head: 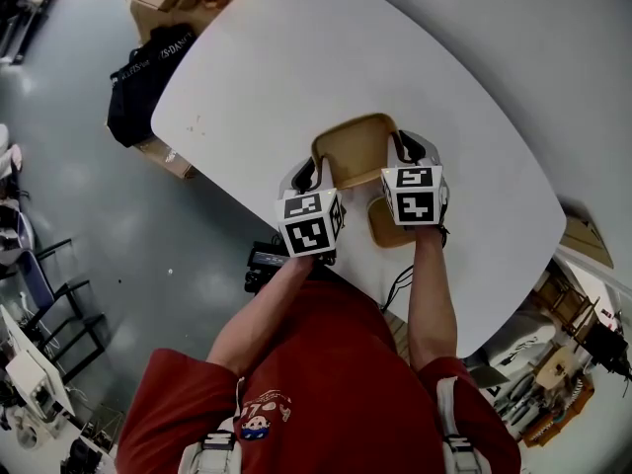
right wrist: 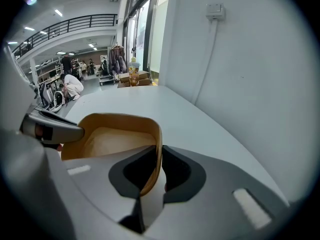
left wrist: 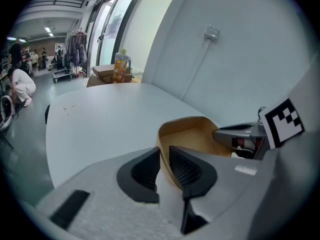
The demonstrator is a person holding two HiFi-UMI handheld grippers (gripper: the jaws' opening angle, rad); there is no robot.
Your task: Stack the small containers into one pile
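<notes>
l gripper [left wrist: 164, 161] & r gripper [right wrist: 159, 165] both nearly closed, each pinching opp. walls of tan shallow rounded-square container [head: 357, 149] above white oval table [head: 296, 57]; 2nd tan container [head: 385, 229] just below r gripper.

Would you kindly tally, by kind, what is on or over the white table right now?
Tan containers: 2, the gripped container and the second container resting on the table.
Tongs: 2, left tongs and right tongs, each clamped on the gripped container's rim.
Total: 4.
</notes>
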